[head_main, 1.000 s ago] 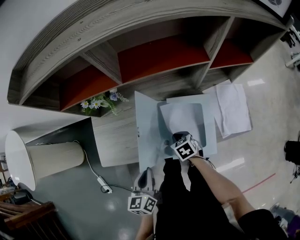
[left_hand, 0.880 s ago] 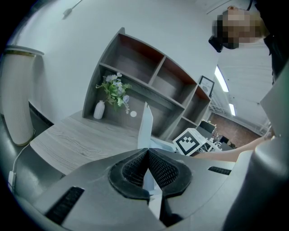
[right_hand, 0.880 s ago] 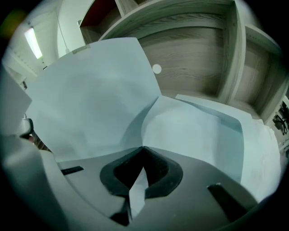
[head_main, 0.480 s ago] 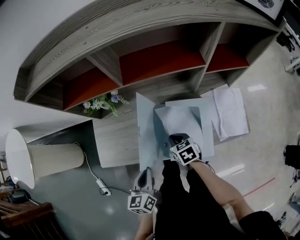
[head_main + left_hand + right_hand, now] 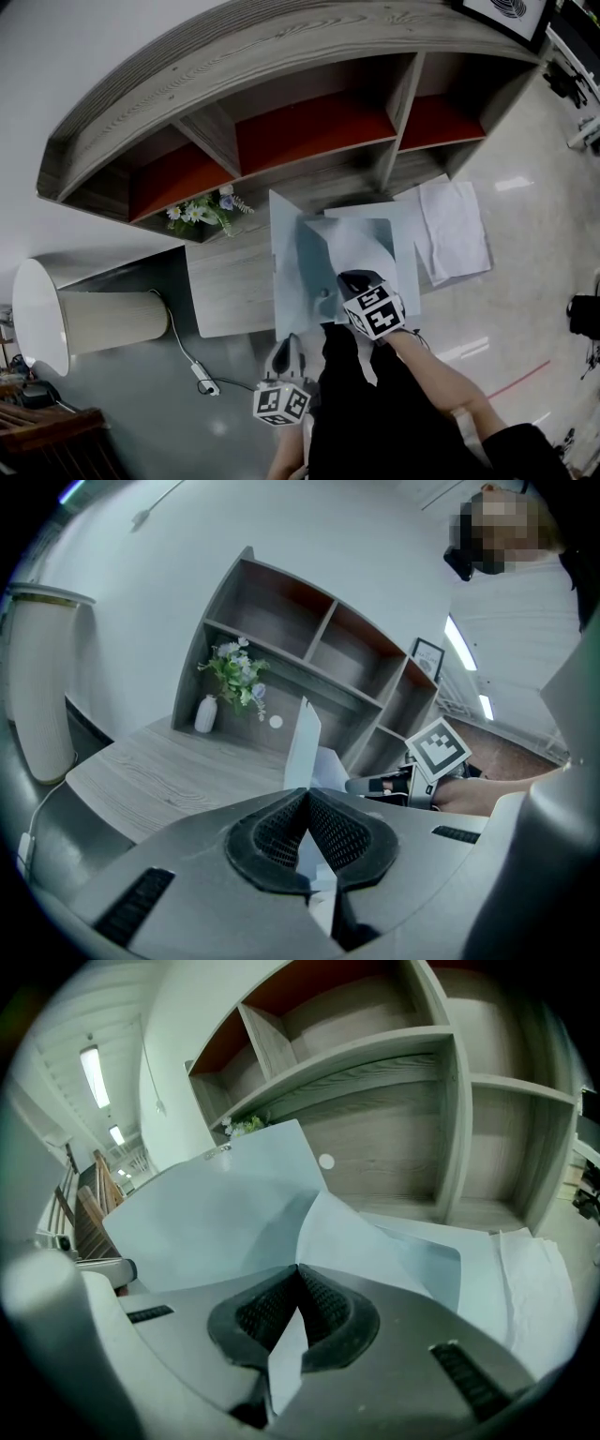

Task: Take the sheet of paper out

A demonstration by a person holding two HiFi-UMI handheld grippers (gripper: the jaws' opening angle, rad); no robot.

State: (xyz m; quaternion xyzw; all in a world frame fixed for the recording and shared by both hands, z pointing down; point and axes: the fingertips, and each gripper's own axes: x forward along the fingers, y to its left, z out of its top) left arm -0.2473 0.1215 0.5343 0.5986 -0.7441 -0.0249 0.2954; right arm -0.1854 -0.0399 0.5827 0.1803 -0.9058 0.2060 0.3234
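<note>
Sheet (image 5: 361,1237) pinched, right gripper (image 5: 297,1269) tilted downward

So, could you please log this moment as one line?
left gripper: shut on folder | right gripper: shut on sheet | sheet: partly lifted from folder | task: not yet done

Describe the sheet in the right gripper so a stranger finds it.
On the grey wooden desk under the red-backed shelves, a pale blue folder lies open with one cover standing up. The sheet of paper is the white one curling out of it, pinched in the right gripper, unlike the white sheet lying flat alongside.
</note>
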